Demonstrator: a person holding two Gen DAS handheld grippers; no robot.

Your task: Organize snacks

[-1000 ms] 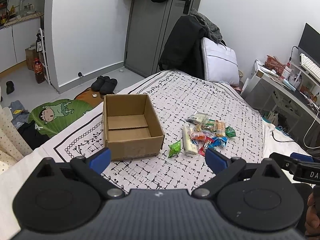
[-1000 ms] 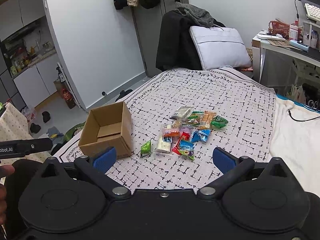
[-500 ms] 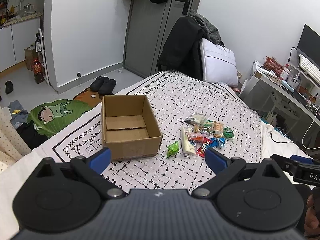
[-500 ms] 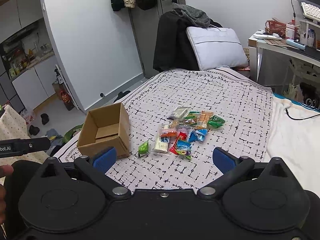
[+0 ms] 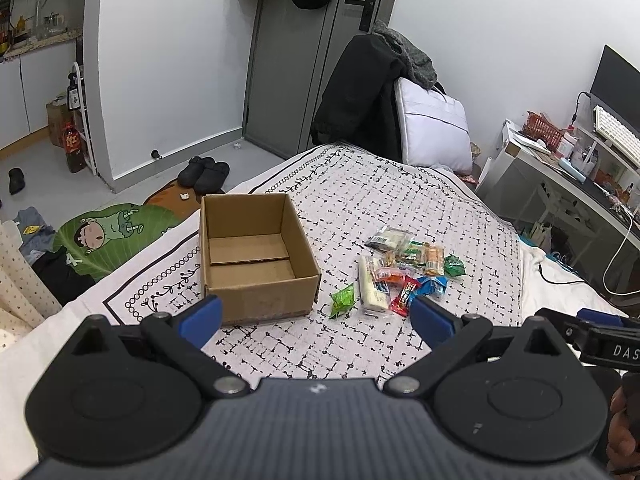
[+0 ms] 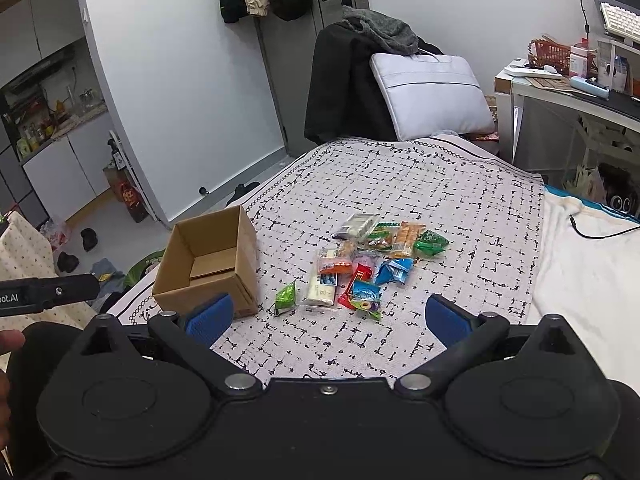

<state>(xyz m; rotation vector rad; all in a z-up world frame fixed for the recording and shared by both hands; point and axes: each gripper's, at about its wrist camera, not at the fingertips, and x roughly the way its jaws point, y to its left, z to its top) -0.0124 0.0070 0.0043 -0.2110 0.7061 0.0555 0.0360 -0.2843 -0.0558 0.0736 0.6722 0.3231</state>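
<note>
Left gripper (image 5: 316, 316) pulled back slightly; cardboard box (image 5: 256, 256), snacks (image 5: 404, 268) unmoved.

Brown cardboard box (image 5: 256, 256) on black-and-white patterned bedspread (image 5: 400, 200), blue-padded tongs (image 5: 316, 320).

Left gripper (image 5: 316, 318) and right gripper (image 6: 326, 318) hover side by side, fingers spread wide, seemingly level.
</note>
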